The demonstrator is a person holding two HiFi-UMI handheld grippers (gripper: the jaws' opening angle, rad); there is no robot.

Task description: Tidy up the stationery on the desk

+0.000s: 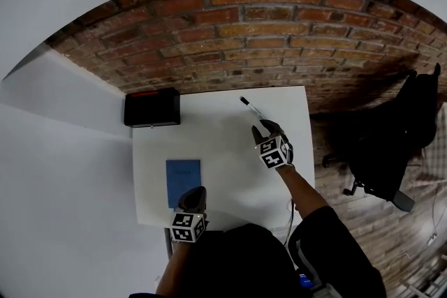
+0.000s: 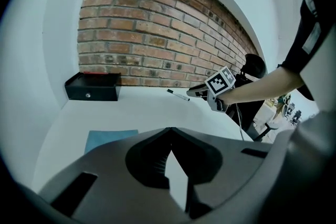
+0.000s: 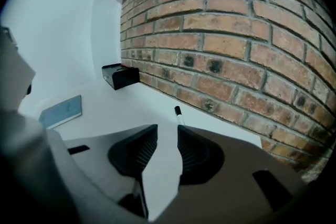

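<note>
My left gripper (image 1: 195, 192) hangs over the near edge of the white table (image 1: 230, 171), and its jaws are closed tip to tip with nothing between them. Just ahead of it a blue notebook (image 1: 183, 181) lies flat on the near left part of the table.

My right gripper (image 3: 167, 128) reaches towards the far right side of the table, pointing down at an angle. Its jaws stand partly apart and only bare tabletop shows in the gap. The black pen (image 3: 179, 115) lies on the table just beyond the jaw tips, close to the brick wall (image 3: 236, 34), with its dark cap end farthest from me. It's roughly in line with one jaw, and neither pad touches it. From the head view it lies at a slant, well apart from the notebook.

A black box (image 1: 151, 107) sits at the table's far left corner against the wall.
</note>
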